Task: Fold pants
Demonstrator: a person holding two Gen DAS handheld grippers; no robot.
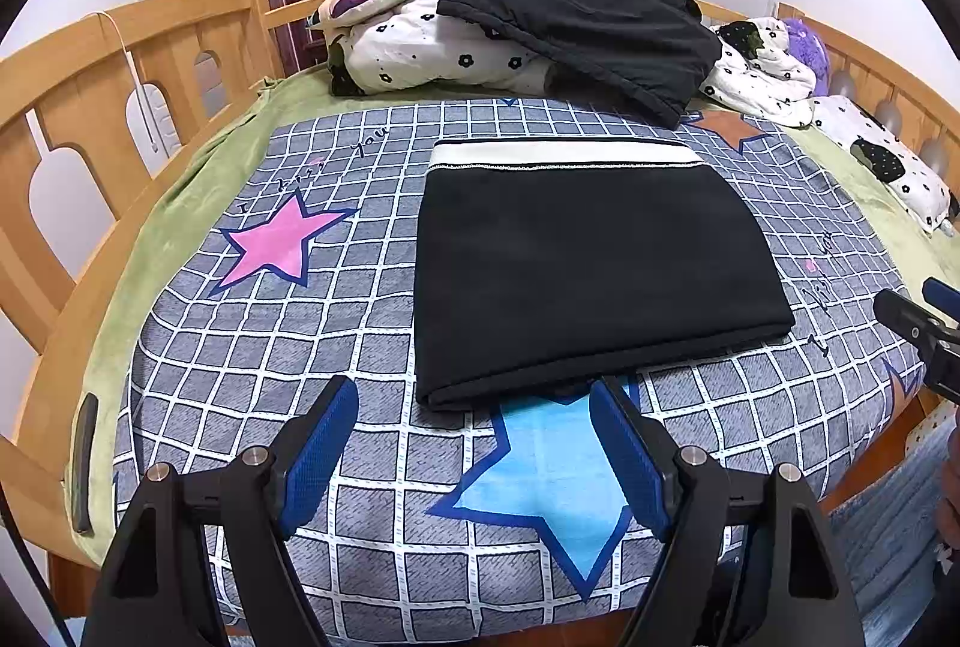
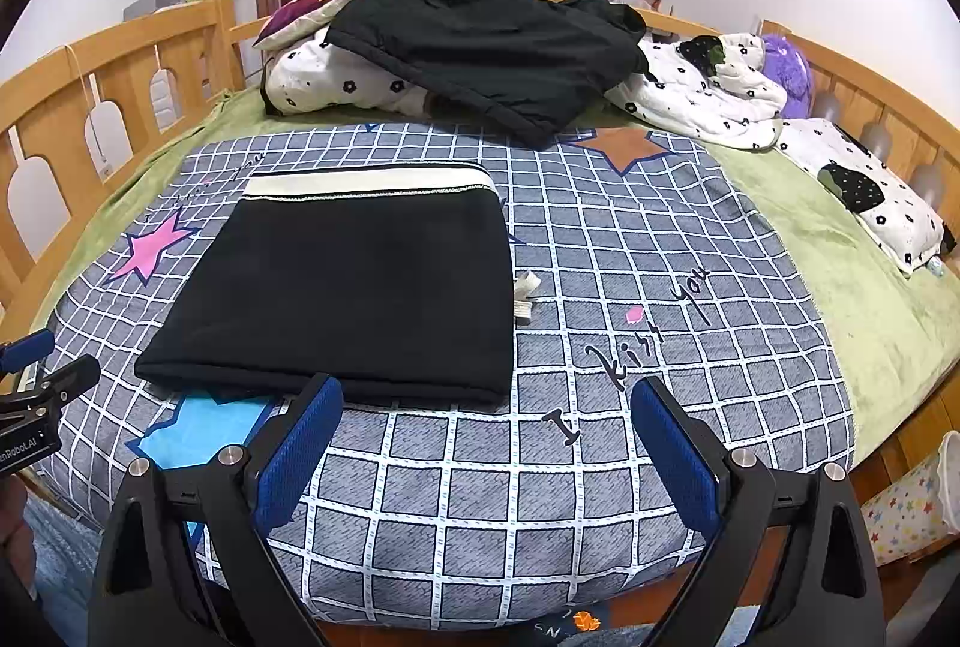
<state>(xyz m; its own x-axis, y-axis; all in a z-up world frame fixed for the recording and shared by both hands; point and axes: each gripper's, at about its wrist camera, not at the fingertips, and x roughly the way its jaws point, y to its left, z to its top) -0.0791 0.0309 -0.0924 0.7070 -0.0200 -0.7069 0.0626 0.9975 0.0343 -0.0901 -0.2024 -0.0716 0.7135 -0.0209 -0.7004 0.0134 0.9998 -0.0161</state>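
Bedroom, wooden-railed bed [image 1: 72, 65], checked star-print sheet [image 1: 252, 347] as work area. Pants [image 1: 588, 275] lie folded into flat black rectangle mid-sheet, pale waistband at far edge, fold toward near edge; looks finished, likely why nothing grips them. Left claw [image 1: 474, 443] jaws apart, empty, just short of near fold. Right claw [image 2: 486, 443] jaws apart, empty, beside near right corner. Dark jacket [image 2: 480, 47] heaped on quilt [image 2: 336, 83] beyond.

Two wrist views angled down from the bed's [image 1: 180, 203] foot, sharing folded pants [image 2: 348, 293].
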